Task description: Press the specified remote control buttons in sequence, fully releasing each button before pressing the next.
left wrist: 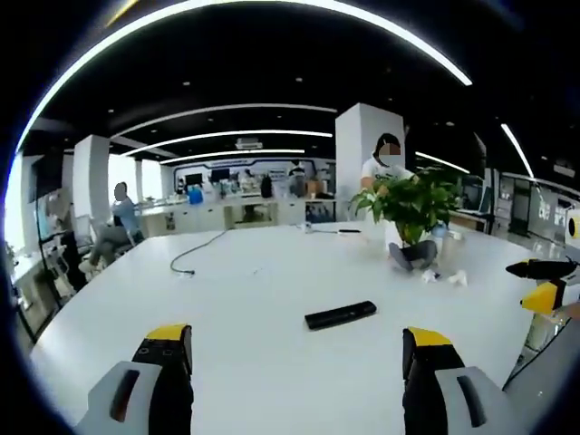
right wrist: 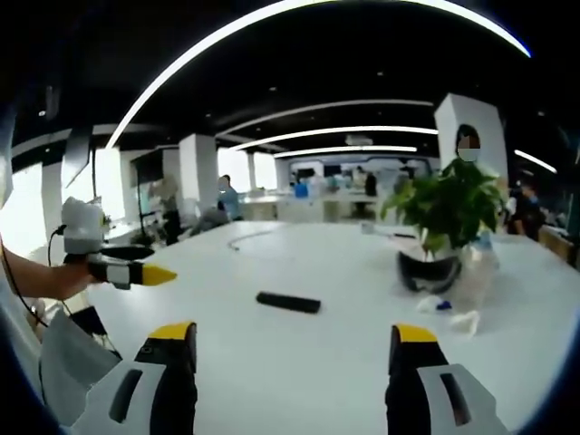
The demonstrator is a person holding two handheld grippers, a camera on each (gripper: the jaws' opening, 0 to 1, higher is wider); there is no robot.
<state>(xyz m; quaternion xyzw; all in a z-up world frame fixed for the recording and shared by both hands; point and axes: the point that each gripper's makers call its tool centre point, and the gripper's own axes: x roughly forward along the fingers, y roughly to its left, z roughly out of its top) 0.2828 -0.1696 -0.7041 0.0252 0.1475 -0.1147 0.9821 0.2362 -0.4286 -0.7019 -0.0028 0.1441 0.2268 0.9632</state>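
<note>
White table (left wrist: 254, 299): black remote (left wrist: 341, 314) lying flat; both grippers' jaws spread, holding nothing.

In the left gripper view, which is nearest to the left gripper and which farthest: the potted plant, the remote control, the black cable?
1. Remote control: just ahead of the left gripper, on the white table.
2. Potted plant: farther back, right of centre.
3. Black cable: far side, left; only slightly beyond the plant.

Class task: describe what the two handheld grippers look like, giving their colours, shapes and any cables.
Both the left gripper and the right gripper have two black jaws with yellow tips and grey bodies behind them. Seen from the side, the left gripper tapers to a yellow point, with a thin dark cable trailing from it.
</note>
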